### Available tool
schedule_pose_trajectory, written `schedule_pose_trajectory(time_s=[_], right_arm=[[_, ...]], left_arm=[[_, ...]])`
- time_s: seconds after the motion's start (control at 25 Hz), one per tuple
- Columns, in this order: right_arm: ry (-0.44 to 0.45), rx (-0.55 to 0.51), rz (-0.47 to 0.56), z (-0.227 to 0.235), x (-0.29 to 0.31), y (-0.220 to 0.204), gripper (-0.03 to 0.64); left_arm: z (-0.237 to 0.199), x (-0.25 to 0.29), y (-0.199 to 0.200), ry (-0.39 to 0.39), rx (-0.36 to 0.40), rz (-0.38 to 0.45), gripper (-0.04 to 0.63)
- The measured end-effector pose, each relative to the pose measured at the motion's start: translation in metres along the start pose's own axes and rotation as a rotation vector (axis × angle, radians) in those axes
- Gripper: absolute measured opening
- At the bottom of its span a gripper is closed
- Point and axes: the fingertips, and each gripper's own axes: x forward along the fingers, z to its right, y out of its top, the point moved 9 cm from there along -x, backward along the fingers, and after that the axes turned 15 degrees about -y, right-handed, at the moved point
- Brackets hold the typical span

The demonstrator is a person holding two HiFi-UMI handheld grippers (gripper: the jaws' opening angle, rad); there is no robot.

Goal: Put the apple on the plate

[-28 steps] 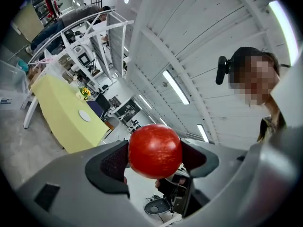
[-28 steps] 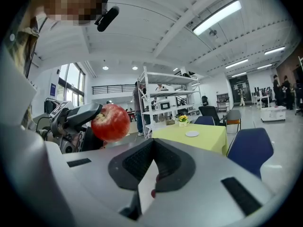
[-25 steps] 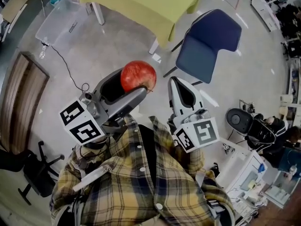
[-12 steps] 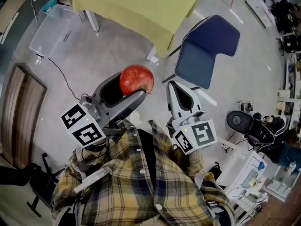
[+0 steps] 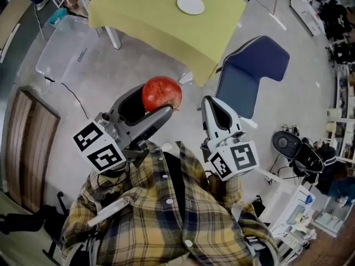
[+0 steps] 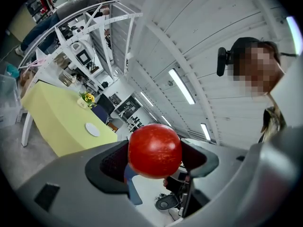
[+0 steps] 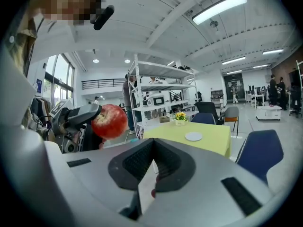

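Carry step: L gripper (image 5: pixel 157 107) clamped on apple (image 5: pixel 162 93), held over floor, well short of table (image 5: pixel 145 16). R gripper (image 5: pixel 214 108) closed, empty. Plate (image 5: pixel 190 4) on table. Next, prob: step fwd, reach L over plate, lower, let go.

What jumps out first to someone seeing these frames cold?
The red apple, clamped in the left gripper and held in mid-air in front of the person's plaid shirt. Next, the white plate on the yellow-green table farther ahead, with a blue chair to its right in the head view. The right gripper is shut on nothing.
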Motion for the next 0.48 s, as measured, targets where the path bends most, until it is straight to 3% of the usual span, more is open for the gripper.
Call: schedule_pose_trajectory(time_s=[0.48], right_arm=[[-0.024, 0.004, -0.02, -0.054, 0.076, 0.013, -0.003]], left_arm=[[-0.067, -0.042, 0.055, 0.01, -0.028, -0.002, 0.351]])
